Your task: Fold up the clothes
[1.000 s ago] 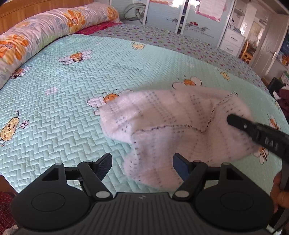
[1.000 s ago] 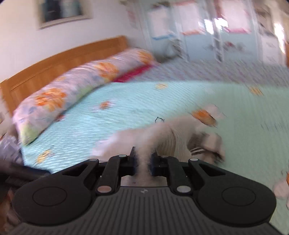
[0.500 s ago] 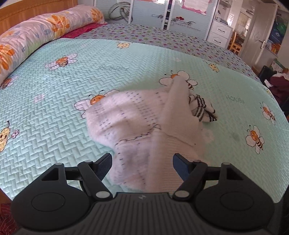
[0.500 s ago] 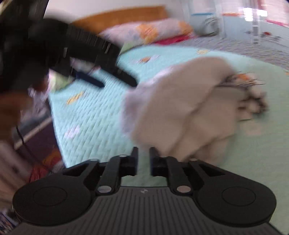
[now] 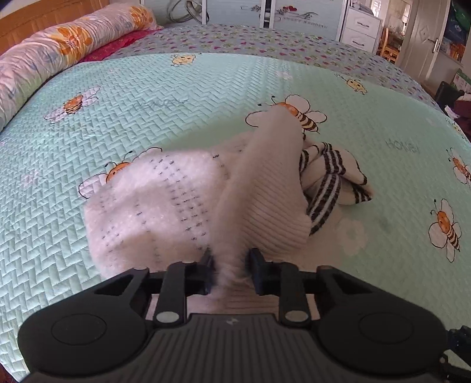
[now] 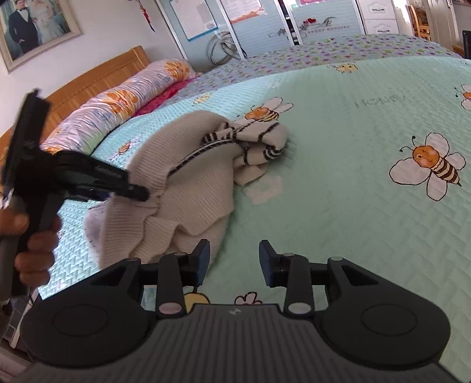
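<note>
One sweater (image 5: 259,188) on one bed (image 5: 176,88); two hand-held grippers (image 5: 229,265) (image 6: 234,262); one bolster (image 5: 67,47) beyond the sweater; one framed photo (image 6: 35,26).

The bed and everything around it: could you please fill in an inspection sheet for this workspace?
Surface: bed with a green bee-print quilt.
Job's things: one white sweater with striped cuffs, bunched up, not yet folded.
Clutter: long flowered pillow along the headboard.
Grippers: left gripper shut on a sweater fold; right gripper open, holding nothing, just beside the sweater.
Cables: coiled loops leaning by the wardrobe; what they are is unclear.
Surroundings: wooden headboard, framed photo, white drawers.
</note>
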Demonstrator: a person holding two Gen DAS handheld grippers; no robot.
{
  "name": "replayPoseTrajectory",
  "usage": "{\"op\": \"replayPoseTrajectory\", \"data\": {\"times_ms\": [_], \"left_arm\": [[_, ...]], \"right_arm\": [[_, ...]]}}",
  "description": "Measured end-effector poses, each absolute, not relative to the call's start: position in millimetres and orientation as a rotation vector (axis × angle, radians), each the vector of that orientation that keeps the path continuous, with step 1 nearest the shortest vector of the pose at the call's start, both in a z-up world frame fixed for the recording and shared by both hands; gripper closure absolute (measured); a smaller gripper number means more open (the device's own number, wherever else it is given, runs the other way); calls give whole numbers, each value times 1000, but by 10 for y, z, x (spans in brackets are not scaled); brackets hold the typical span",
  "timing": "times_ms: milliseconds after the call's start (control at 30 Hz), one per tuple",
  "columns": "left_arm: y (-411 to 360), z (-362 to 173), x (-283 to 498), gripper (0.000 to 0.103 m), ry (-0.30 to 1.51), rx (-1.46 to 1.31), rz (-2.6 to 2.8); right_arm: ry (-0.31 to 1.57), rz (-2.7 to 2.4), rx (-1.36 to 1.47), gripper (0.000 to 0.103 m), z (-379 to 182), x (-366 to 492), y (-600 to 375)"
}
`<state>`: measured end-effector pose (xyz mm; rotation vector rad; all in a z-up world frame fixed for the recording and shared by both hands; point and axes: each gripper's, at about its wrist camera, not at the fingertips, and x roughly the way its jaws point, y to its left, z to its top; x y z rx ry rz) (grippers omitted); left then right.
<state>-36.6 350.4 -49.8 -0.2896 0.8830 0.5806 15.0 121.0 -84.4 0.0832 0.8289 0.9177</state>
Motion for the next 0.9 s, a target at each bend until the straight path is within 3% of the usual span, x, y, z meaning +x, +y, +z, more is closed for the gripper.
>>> {"op": "replayPoseTrajectory", "data": {"times_ms": [100,167,400,433,467,567,767,900], "left_arm": [[3477,-497,-421,91,876,-281,598],[3482,-478,-433,92,877,-278,617],[3483,-453,-520,92,865,-279,658],[3491,-457,-534,92,864,-277,667],[3508,-465,-547,92,864,-279,671],[3529,-478,-554,92,869,-280,669],[3268,-272,-555,93,822,-216,621],[3160,-186,-604,93,817,-184,659]], "right_arm": [[854,929,150,58,-790,373,1438],[890,942,199,41,-754,566,1687],[1117,898,233,37,-968,995,2648],[1122,899,251,45,-1019,976,2666],[1128,901,269,63,-1071,957,2684],[1081,896,287,83,-1070,847,2559],[807,817,206,96,-638,729,1970],[692,721,129,96,-483,722,1492]]}}
